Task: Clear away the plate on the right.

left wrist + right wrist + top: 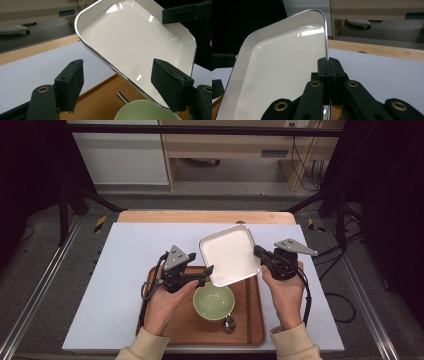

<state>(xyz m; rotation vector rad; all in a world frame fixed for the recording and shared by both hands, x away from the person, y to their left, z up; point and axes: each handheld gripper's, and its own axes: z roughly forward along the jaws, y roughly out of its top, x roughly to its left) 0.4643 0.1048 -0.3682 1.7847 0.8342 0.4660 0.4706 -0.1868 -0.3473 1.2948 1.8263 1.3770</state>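
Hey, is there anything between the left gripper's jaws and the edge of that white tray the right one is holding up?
Nothing visible. The left gripper is open with the near rim of the white tray just ahead of it and only air between. The green bowl sits lower, on the wooden tray. The right gripper clamps the opposite rim.

A white square plate (230,255) with a silvery rim, a pale green bowl (214,301), a brown wooden tray (200,327).

Each hand-held gripper is matt black: the left hand-held gripper (196,276) and the right hand-held gripper (260,253) carry a grey three-cornered plate on top, brass-ringed pivot holes, square rubbery pads (70,83) and a trailing black cable. Cream sleeves (145,346) cover the wrists at the lower edge of the frame.
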